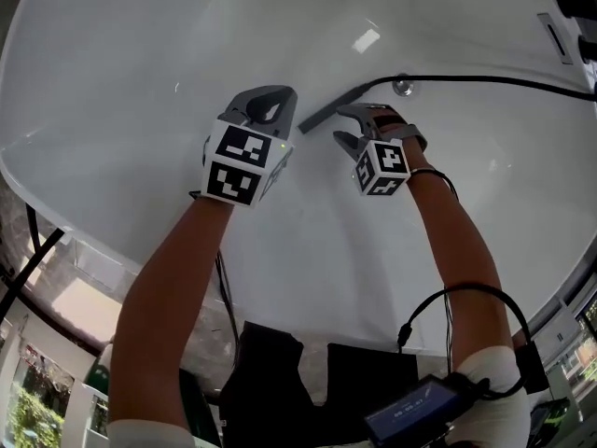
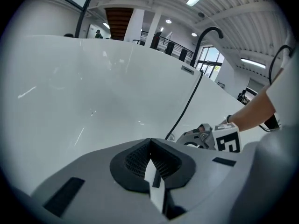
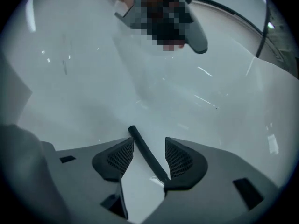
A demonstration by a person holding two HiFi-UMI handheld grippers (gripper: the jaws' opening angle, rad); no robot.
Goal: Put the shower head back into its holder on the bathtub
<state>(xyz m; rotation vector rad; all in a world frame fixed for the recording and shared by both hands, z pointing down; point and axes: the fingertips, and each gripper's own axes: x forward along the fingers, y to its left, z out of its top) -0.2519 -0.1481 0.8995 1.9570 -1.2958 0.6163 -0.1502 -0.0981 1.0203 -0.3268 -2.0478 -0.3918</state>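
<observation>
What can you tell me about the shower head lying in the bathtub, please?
The shower head is a slim, straight, matte dark-grey stick. It lies flat on the white floor of the bathtub, with its black hose trailing off past the drain. It sits, unclamped, between the open jaws of the right gripper.

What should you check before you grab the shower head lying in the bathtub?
1. Right gripper open: ok, its jaws stand apart.
2. Shower head lined up: ok, its dark handle runs between those jaws, not gripped yet.
3. Left gripper out of the way: ok, shut, empty, off to the side.
4. Hose free: cannot tell, it lies loose across the bathtub but runs out of view.
5. Holder found: cannot tell, no view shows it plainly.
</observation>
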